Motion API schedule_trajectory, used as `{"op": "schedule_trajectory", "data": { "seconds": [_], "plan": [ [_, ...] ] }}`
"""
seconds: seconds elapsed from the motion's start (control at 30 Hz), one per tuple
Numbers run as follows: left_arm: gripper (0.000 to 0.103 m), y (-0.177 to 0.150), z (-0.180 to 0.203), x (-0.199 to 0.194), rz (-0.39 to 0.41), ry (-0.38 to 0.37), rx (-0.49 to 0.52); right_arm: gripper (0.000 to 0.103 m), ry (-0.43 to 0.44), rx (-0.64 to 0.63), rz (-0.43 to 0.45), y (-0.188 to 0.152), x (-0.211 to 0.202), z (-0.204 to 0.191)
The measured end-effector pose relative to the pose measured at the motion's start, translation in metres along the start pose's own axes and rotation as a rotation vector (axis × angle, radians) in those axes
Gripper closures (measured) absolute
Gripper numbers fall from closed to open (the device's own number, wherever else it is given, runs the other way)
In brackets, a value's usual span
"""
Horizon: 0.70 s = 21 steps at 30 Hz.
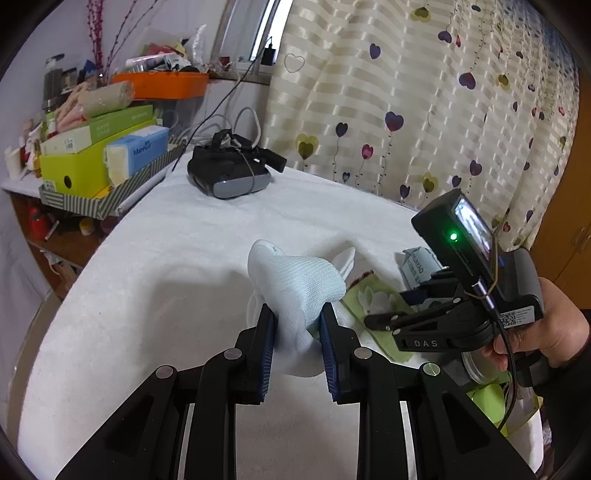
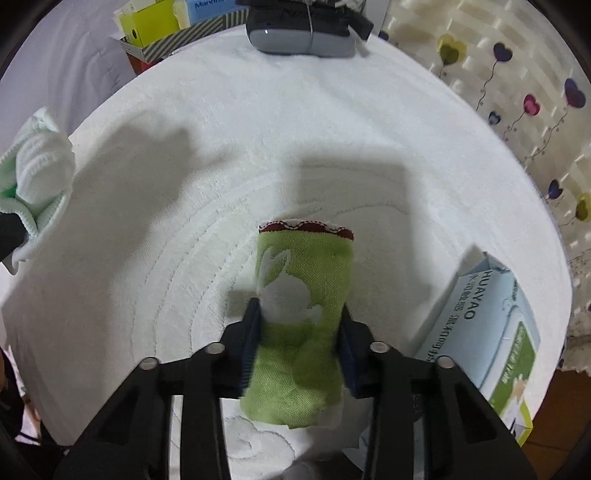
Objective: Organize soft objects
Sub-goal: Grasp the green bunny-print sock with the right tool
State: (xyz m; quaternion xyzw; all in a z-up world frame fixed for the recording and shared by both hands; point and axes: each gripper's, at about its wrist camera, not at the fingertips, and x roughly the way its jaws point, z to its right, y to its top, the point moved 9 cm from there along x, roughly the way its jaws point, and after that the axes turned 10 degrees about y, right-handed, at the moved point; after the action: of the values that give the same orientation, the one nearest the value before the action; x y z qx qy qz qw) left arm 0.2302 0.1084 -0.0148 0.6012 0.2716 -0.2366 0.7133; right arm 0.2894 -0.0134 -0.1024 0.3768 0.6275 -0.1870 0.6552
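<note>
Left gripper (image 1: pixel 297 332) was clamped on a bunched pale-blue sock (image 1: pixel 295 291), held just above the white towel-covered table (image 1: pixel 184 266), nearer the camera than the black headset (image 1: pixel 231 173). Right gripper (image 2: pixel 299 332) straddled a rolled green cloth (image 2: pixel 303 306) with a white rabbit print and red trim; the roll lay on the table on the near side of the headset (image 2: pixel 301 35), both pads against its sides.

Left view alone showed the person's hand (image 1: pixel 546 332) on the right gripper's body. Right view alone showed the roll's full length and the pale sock bundle (image 2: pixel 40 166) at its left edge.

Tissue box (image 2: pixel 495 325) sat just right of the roll, well this side of the headset. Cluttered striped tray (image 1: pixel 110 192) stood left of the headset.
</note>
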Motion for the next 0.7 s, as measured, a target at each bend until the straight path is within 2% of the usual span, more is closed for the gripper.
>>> {"op": "schedule_trajectory", "data": {
  "seconds": [0.1,0.4,0.7],
  "plan": [
    [0.081,-0.001,0.000,-0.005,0.006,-0.001,-0.008,0.069,-0.011,-0.004,0.061,0.002,-0.017,-0.006],
    [0.081,-0.003,0.003,-0.041,0.064,0.000,-0.027,0.069,0.073,0.002,0.303,-0.012,-0.091,-0.049],
    [0.081,-0.018,0.030,-0.093,0.137,-0.003,-0.015,0.069,0.154,0.058,0.515,-0.061,-0.151,-0.081]
  ]
}}
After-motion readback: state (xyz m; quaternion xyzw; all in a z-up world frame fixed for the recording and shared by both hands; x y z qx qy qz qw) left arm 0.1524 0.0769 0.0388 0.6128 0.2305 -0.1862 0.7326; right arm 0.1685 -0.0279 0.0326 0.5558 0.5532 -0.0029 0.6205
